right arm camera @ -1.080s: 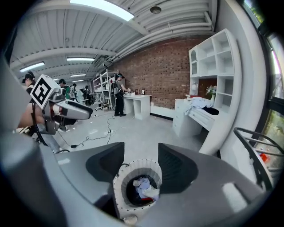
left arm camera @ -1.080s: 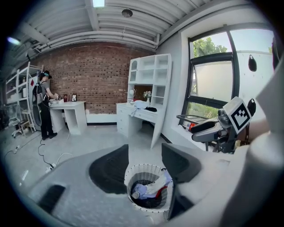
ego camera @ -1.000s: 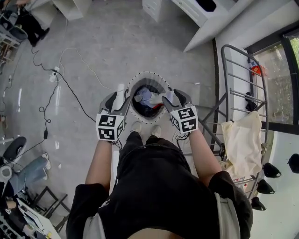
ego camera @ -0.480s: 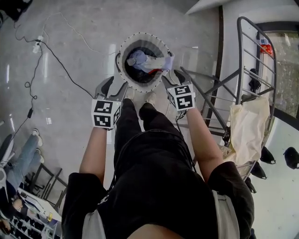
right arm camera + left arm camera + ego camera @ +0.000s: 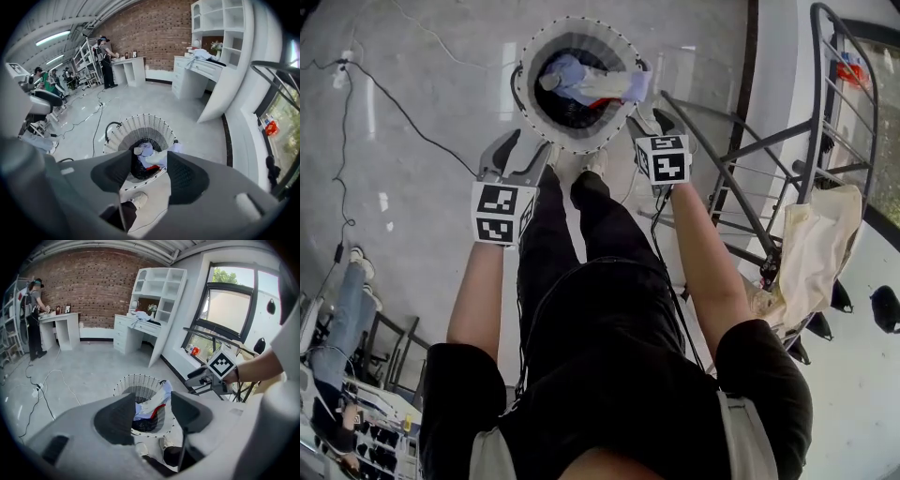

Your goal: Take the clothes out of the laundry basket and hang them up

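The metal drying rack [image 5: 825,122] stood to the right of the laundry basket [image 5: 530,56], with one cream cloth [image 5: 811,253] already draped over its rails. The basket, white and round, sat on the floor just ahead of the person's feet. The clothes [image 5: 591,84] lay heaped inside it, a pale blue piece on top with a lighter one spilling over the basket's right rim and a flash of red beneath.

The left gripper [image 5: 523,155] hung near the basket's near-left rim, and its own view showed the jaws spread with nothing between them. The right gripper [image 5: 656,122] hung near the basket's near-right rim, just beside the overhanging garment, its jaws likewise spread and empty. Both stood above the basket and apart from the cloth.

The step in hand looked like the reach for a garment. The next move probably called for lowering one gripper into the basket, most easily the right onto the piece over the rim, and closing on a fold of it before lifting.
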